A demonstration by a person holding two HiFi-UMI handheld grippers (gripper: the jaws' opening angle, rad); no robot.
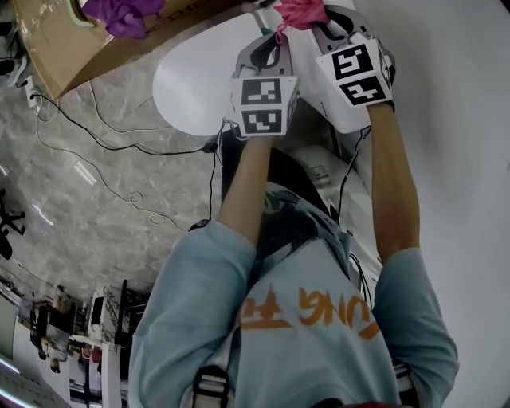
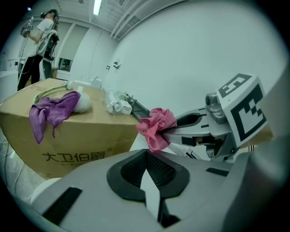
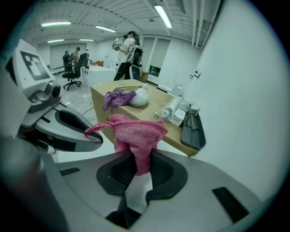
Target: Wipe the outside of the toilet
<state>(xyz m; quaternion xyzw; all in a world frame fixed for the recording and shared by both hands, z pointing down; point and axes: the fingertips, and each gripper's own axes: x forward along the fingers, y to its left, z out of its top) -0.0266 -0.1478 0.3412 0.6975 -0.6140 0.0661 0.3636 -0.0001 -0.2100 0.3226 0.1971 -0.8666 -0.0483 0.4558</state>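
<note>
Pink cloth (image 3: 136,133) clamped in right claw (image 3: 138,158), left claw (image 2: 147,155) pinching its corner (both closed)

Four dark Chinese characters, 大卫伯爵, run along the side of the cardboard box (image 2: 77,136). Orange lettering crosses the person's pale blue shirt (image 1: 319,335); only "UNG" is legible, and the orange characters beside it are creased beyond reading. Print on the small white carton (image 3: 185,117) atop the box is too small to read. Black-and-white square markers without letters cover the cubes of the left gripper (image 1: 278,38) and the right gripper (image 1: 312,22).
</note>
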